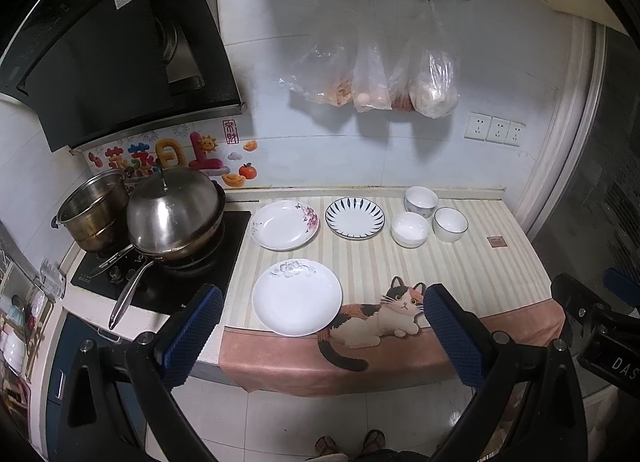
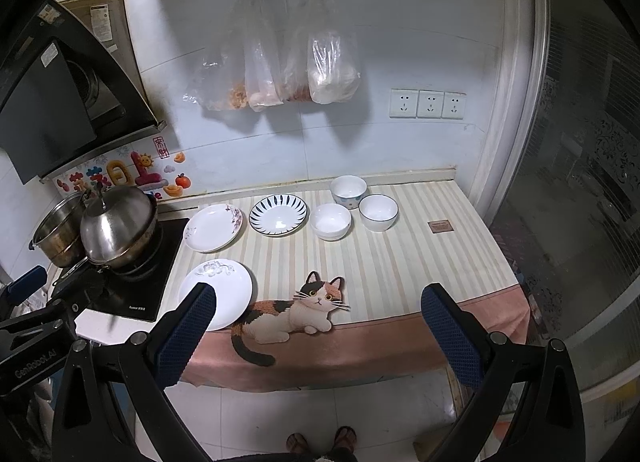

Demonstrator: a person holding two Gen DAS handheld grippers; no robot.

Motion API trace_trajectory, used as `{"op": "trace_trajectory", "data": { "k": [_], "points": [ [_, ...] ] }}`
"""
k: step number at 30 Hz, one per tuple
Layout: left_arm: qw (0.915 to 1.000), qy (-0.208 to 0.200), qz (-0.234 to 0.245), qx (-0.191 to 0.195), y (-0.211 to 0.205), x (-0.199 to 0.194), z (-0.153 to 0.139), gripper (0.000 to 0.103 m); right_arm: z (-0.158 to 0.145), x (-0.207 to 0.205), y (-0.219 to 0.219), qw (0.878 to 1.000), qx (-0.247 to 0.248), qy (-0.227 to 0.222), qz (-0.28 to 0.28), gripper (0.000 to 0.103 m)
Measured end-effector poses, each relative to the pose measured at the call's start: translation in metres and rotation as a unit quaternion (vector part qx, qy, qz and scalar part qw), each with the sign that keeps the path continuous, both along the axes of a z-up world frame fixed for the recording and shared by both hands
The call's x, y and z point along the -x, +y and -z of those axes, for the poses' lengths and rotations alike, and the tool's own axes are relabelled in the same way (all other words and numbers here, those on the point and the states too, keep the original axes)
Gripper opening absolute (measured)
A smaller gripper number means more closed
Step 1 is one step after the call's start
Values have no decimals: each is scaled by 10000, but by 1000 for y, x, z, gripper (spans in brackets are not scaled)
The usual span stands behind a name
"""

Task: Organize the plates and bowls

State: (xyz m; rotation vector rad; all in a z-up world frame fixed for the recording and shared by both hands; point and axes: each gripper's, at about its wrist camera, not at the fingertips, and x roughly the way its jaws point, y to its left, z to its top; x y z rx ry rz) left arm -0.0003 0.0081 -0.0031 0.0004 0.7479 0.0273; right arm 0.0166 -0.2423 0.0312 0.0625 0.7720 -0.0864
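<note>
On the striped counter cloth (image 1: 460, 262) lie three plates: a white plate with a grey flower (image 1: 297, 297) (image 2: 216, 294) near the front, a pink-flowered plate (image 1: 285, 224) (image 2: 213, 228) behind it, and a blue-rayed plate (image 1: 354, 218) (image 2: 279, 214) to its right. Three white bowls cluster further right: a patterned one (image 1: 421, 201) (image 2: 348, 191) at the back, a plain one (image 1: 410, 228) (image 2: 330, 221), and a dark-rimmed one (image 1: 451, 224) (image 2: 378, 212). My left gripper (image 1: 322, 304) and right gripper (image 2: 318, 304) both hover open before the counter's front edge, holding nothing.
A stove (image 1: 160, 274) at the left carries a lidded pan (image 1: 174, 218) with a long handle and a steel pot (image 1: 94, 214). Plastic bags (image 1: 376, 74) hang on the wall. A small brown square (image 1: 497, 241) lies at right. Feet in sandals (image 2: 320, 442) stand on the tiled floor.
</note>
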Motion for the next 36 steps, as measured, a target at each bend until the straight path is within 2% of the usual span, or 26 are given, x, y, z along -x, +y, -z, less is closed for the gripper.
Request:
{"op": "trace_trajectory", "data": {
  "k": [36],
  "points": [
    [10000, -15, 27, -24, 1, -4, -5, 103, -1, -2, -1, 10000, -10, -21, 0, 103]
  ]
}}
